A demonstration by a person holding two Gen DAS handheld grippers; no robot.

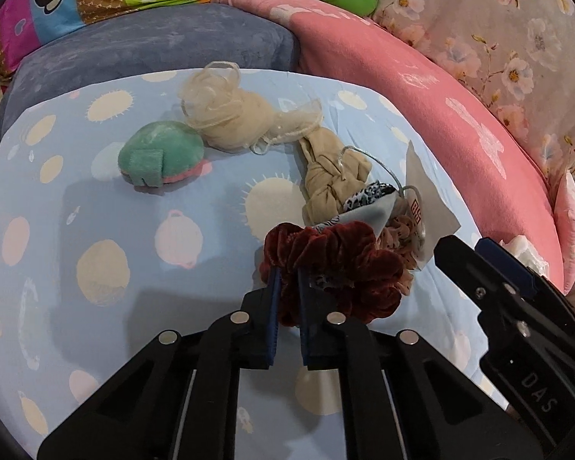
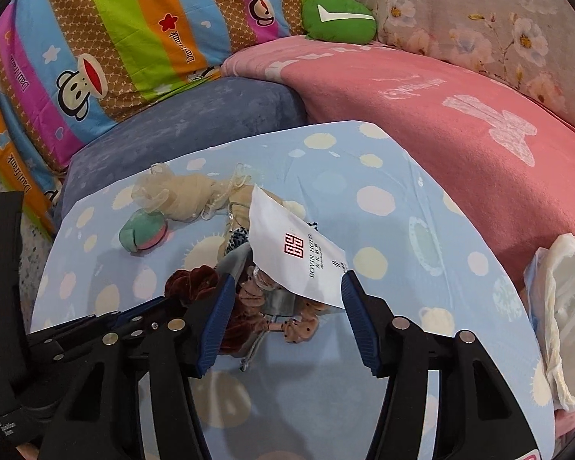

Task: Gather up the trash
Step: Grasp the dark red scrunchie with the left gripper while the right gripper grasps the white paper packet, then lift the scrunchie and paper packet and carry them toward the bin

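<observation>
In the left wrist view, the left gripper (image 1: 287, 280) is pinching the near edge of a dark red velvet scrunchie (image 1: 337, 268), its blue-padded fingers (image 1: 274, 299) closed on a fold of the fabric. The scrunchie is lying on a light blue spotted sheet (image 1: 115, 230), just below the centre of the view. Touching it at about 1 o'clock is a white paper packet (image 1: 429, 191) with a red mark, lying over a pinkish dotted scrunchie (image 1: 395, 237). A knotted beige stocking (image 1: 333, 176) is lying at 12 o'clock from the red scrunchie, a bundle of cream mesh (image 1: 226, 115) farther up at 11 o'clock, and a green and pink plush pad (image 1: 161, 157) well apart at 10 o'clock. The right gripper (image 1: 517, 295) is entering at 3 o'clock.

In the right wrist view, the right gripper (image 2: 287, 291) is hanging with its fingers (image 2: 360, 318) parted, not pressing on anything. The lower corner of the paper packet (image 2: 295, 249) and the dotted scrunchie (image 2: 303, 318) are sitting between them. The right finger is just beside the packet's corner; whether it is touching cannot be told. The red scrunchie (image 2: 188, 280) is showing at 9 o'clock behind the left finger, with the left gripper (image 2: 107, 326) beside it. A crumpled white plastic bag (image 2: 563, 306) is lying at 3 o'clock on a pink blanket (image 2: 421, 107).
</observation>
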